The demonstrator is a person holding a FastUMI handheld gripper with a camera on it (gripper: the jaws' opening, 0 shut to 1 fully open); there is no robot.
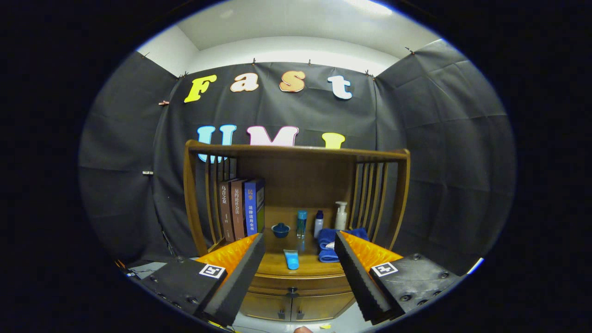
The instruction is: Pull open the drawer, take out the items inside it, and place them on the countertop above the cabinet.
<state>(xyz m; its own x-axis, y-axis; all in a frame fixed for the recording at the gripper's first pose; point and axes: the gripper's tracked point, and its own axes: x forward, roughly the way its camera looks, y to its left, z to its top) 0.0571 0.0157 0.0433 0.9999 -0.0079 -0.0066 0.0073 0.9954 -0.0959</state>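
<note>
Both jaws apart facing cabinet (296,286).

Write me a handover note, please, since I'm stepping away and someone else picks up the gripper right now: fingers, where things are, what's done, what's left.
Gripper: open, holding nothing, fingers spread wide, some way in front of the cabinet.
Drawer: shut, its knob between the fingers and beyond them. What is inside is hidden.
Countertop: already carries a blue tube, a folded blue towel, a small blue bowl, bottles and books.
Done: nothing that I can see; the drawer is not yet pulled.
Left: grip the knob, pull the drawer open, lift out each item, set it on the countertop.
</note>
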